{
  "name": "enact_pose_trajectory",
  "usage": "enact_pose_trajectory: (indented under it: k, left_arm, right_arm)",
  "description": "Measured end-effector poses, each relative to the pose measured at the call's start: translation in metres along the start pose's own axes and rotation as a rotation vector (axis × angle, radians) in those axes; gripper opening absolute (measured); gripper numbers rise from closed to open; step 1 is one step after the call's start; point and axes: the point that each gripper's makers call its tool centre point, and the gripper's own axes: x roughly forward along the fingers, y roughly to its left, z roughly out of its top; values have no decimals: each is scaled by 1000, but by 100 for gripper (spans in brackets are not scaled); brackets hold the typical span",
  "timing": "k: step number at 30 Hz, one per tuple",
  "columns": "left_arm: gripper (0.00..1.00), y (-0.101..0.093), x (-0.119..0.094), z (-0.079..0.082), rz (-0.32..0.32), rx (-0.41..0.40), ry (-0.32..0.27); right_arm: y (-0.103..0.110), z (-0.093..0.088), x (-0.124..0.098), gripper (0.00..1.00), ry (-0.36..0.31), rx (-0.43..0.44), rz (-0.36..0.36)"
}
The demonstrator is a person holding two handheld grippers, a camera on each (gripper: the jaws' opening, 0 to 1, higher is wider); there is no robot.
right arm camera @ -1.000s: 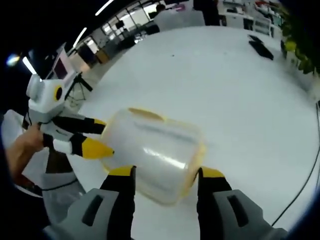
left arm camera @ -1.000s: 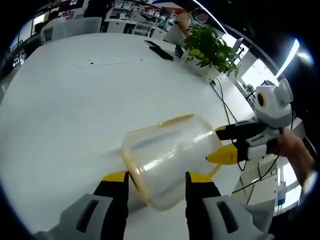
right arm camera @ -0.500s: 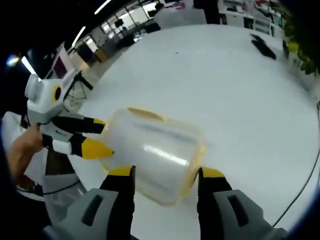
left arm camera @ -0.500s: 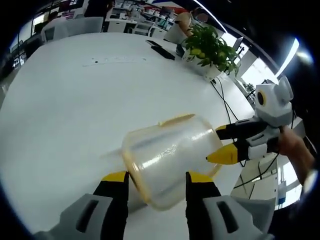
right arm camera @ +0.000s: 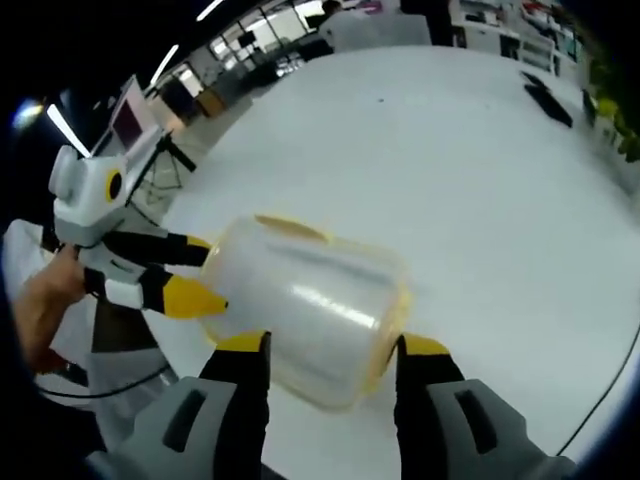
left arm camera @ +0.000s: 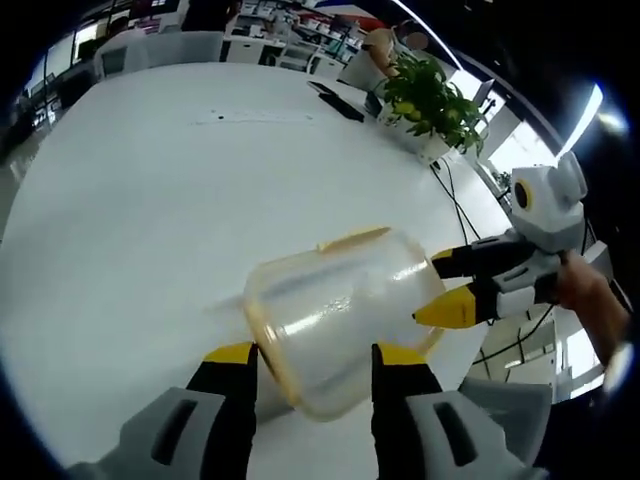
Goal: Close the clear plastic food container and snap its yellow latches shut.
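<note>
Sideways, clear container (left arm camera: 335, 315) between both tools.

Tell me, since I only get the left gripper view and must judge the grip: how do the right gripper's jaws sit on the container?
Observer: In the right gripper view, the right gripper has one jaw on each side of the clear container, near its yellow rim.
Operator: And what is behind my left gripper?
Observer: A hand grips the back of the left gripper, whose yellow tips meet the container's other end.
</note>
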Motion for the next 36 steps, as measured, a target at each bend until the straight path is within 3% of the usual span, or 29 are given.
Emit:
enact_pose_trajectory:
  k: [18,36]
  left_arm:
    - [40,21,-17,-10,10,-13,15]
    - [41,18,-24,-12,-8,-17,12]
  right_arm:
    - [25,3,12,47,-8,-12,10]
    - [28,4,12,47,-17,-28,34]
